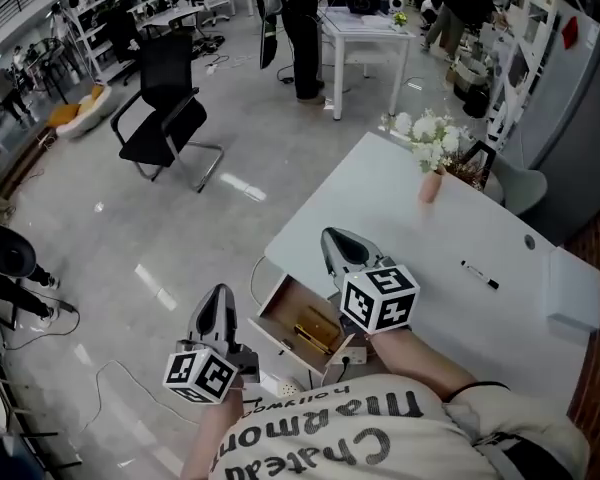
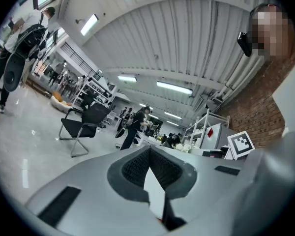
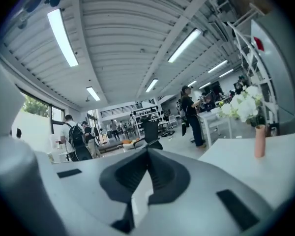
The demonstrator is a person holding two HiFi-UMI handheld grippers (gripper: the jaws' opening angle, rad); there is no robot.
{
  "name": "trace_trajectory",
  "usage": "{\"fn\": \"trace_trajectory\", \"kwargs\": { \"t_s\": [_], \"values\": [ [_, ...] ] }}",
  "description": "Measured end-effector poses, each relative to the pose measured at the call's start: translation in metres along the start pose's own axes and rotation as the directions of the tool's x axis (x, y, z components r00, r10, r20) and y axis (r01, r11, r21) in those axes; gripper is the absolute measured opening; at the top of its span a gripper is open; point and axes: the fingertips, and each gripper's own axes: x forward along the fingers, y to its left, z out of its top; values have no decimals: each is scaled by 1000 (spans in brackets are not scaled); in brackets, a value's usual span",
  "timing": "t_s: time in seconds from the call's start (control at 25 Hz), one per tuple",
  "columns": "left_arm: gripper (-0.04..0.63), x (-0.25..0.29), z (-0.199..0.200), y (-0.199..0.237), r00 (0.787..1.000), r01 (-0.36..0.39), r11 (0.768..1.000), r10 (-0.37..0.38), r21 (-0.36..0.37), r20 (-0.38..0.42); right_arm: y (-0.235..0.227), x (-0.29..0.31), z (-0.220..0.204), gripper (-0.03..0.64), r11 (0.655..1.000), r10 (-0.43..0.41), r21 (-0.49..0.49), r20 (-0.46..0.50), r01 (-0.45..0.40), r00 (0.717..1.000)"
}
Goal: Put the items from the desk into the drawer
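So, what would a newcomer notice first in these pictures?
Likely the left gripper and right gripper with marker cubes, low in the head view, fingers shut and empty. Between them an open drawer of the white desk holds yellowish items; a pink vase of white flowers stands near the desk's far edge.

The white counter (image 1: 400, 230) spreads ahead and to the right of the right tongs (image 1: 337, 240). A pink vase (image 1: 431, 185) of white flowers (image 1: 427, 133) stands beyond those tongs. A black marker (image 1: 479, 275) lies to their right, with a white box (image 1: 572, 288) farther right at the edge. The counter's open drawer (image 1: 280, 313) sits between the left tongs (image 1: 218, 306) and the right tongs.
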Motion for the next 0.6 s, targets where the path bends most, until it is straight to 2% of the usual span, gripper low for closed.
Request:
{"fn": "trace_trajectory", "kwargs": {
  "t_s": [0.28,0.44,0.6],
  "values": [
    [2,-28,-25,-64,997,-54,998,55,-18,57,-37,-67,-6,3,999,11,-45,-17,-12,1000],
    [2,-35,-37,-114,995,-53,999,53,-5,83,-62,-107,2,3,998,28,-58,-15,-29,999],
    [2,-47,-42,-141,994,-46,999,46,-5,94,-66,-131,6,3,997,49,-64,-11,-49,999]
  ]
}}
